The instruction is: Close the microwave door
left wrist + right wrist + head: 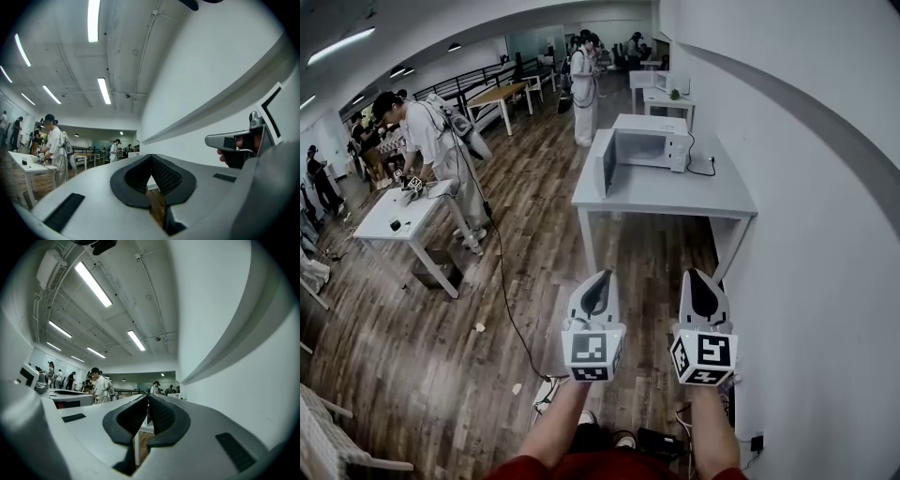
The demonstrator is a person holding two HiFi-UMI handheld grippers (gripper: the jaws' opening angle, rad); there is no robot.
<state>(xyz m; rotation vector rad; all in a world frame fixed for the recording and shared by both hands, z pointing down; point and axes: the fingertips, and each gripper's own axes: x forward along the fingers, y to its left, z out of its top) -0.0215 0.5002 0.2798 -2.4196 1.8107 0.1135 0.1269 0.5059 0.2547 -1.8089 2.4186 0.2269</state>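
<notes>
The approach seemed in hand: left gripper (602, 277) and right gripper (696, 276), both closed and empty, sat low in frame. The microwave (654, 148) door (607, 167) stood open at upper centre, probably needing a push.

No text, label or number can be read

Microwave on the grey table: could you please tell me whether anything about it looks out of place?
Yes: the microwave has its door swung wide open to the left, leaving the cavity exposed. Nothing else on the table looks odd.
</notes>
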